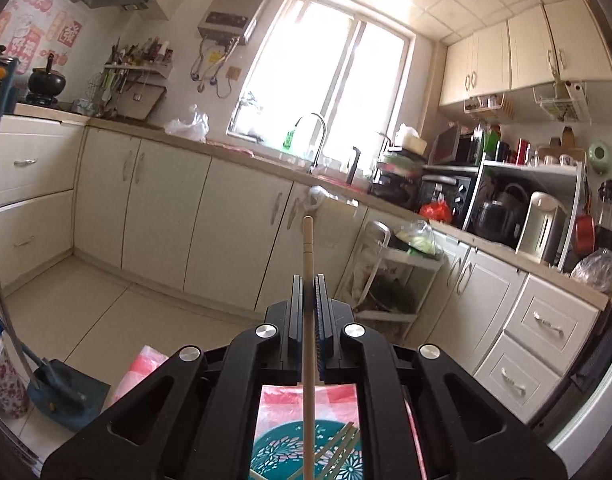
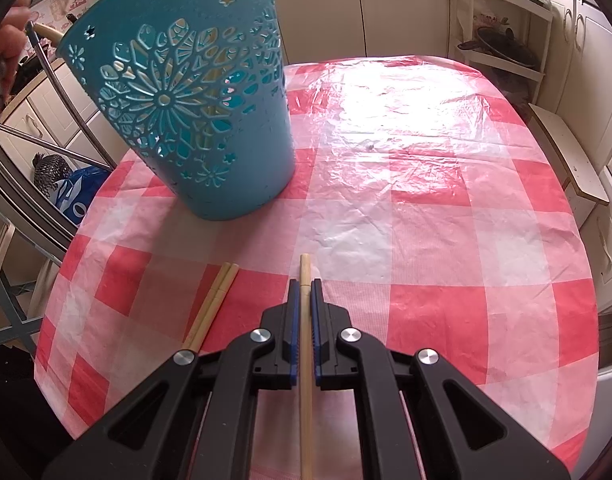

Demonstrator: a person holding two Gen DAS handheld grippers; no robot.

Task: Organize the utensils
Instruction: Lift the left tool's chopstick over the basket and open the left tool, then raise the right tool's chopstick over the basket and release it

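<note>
Left hand-held gripper (image 1: pixel 307 280): we see it clenched on a single chopstick (image 1: pixel 308 248), which runs straight out between the pads and past their tips.
Left chopstick's setting: we see it held up in the air, pointing toward the kitchen cabinets (image 1: pixel 166 208) and the window (image 1: pixel 325 80); its rear end passes back under the gripper body.
Below the left gripper: we make out the teal holder (image 1: pixel 282 456) from above, with more chopsticks (image 1: pixel 341 448) lying slantwise inside it.
Right hand-held gripper (image 2: pixel 305 284): we see it clamped on a second chopstick (image 2: pixel 304 270), angled down at the worktop (image 2: pixel 425 220).
Right chopstick's tip: it pokes just beyond the pads; we cannot tell whether it touches the cloth.
Loose pair of chopsticks (image 2: pixel 216 300): we see them side by side and touching each other, flat on the worktop just left of the right gripper.
Teal holder from the right view (image 2: pixel 186 100): a cut-out flower-pattern cup standing on the far left part of the worktop, well apart from the loose pair.
Worktop cover: a red-and-white checked plastic cloth.
Person: a hand (image 2: pixel 4 48) shows at the far left edge of the right view.
</note>
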